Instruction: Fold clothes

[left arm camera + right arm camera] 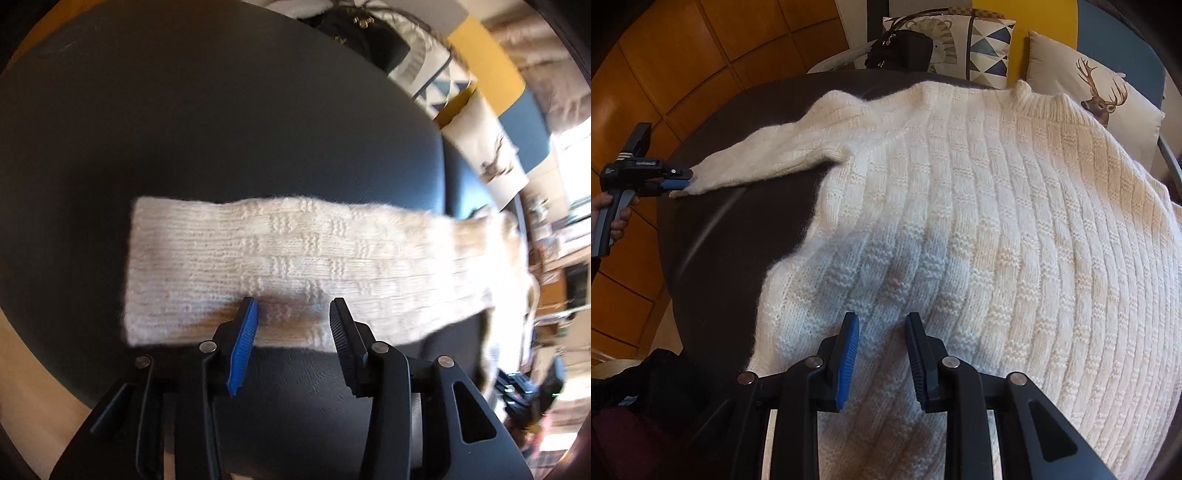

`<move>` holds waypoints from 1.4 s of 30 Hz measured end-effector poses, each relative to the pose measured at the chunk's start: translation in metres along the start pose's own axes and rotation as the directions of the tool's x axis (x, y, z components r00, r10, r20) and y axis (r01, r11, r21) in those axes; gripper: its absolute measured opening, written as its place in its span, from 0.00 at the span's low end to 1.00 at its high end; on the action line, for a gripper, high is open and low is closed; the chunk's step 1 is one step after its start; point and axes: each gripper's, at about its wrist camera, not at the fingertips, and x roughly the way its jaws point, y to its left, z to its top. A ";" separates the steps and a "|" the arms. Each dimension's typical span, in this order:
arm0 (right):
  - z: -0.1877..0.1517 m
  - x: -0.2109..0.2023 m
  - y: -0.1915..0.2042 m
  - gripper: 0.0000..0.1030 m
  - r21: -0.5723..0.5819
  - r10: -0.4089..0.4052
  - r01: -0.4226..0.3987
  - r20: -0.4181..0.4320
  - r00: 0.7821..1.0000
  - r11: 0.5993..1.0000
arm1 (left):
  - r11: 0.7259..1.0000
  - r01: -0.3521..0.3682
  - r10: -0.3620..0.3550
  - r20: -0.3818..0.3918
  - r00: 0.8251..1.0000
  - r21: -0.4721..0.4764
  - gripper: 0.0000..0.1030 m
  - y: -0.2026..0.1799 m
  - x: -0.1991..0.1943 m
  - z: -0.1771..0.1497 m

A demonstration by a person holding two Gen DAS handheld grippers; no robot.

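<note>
Left wrist view: the left gripper [293, 308] is seen with jaws well apart and nothing between them, its tips over the near edge of the sleeve [280, 269]. The sleeve's long axis runs crosswise to the fingers, cuff to the left, on the dark table [221, 110].

Right wrist view: the sweater [979, 229] is spread flat, collar far, sleeve stretched left. The right gripper [882, 328] is held open and empty over the hem. The left gripper is at the cuff, nearer the sleeve.

One cream sweater [979, 229], two cushions [982, 40], one black bag [905, 50], two grippers [882, 354].
</note>
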 end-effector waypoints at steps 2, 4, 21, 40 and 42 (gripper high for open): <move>-0.001 0.000 0.000 0.25 0.002 0.001 -0.001 0.002 1.000 1.000 | 0.997 -0.065 0.066 -0.005 0.998 0.041 0.45 -0.013 0.004 0.001; -0.002 0.000 -0.001 0.25 0.008 0.004 -0.004 0.003 1.000 1.000 | 0.979 -0.167 0.166 0.015 0.986 0.116 0.45 -0.030 0.010 -0.002; 0.000 0.001 -0.004 0.25 -0.065 -0.043 0.044 0.011 0.999 0.997 | 0.912 -0.400 0.341 0.368 0.865 0.094 0.06 -0.086 -0.022 0.007; 0.018 0.016 -0.016 0.25 0.136 0.018 -0.020 0.018 1.000 0.990 | 0.910 -0.407 0.312 0.526 0.791 0.073 0.07 -0.129 -0.046 0.071; 0.018 0.017 -0.017 0.25 0.173 0.035 -0.039 0.027 0.999 0.984 | 0.901 -0.424 0.303 0.567 0.766 0.091 0.07 -0.142 -0.055 0.072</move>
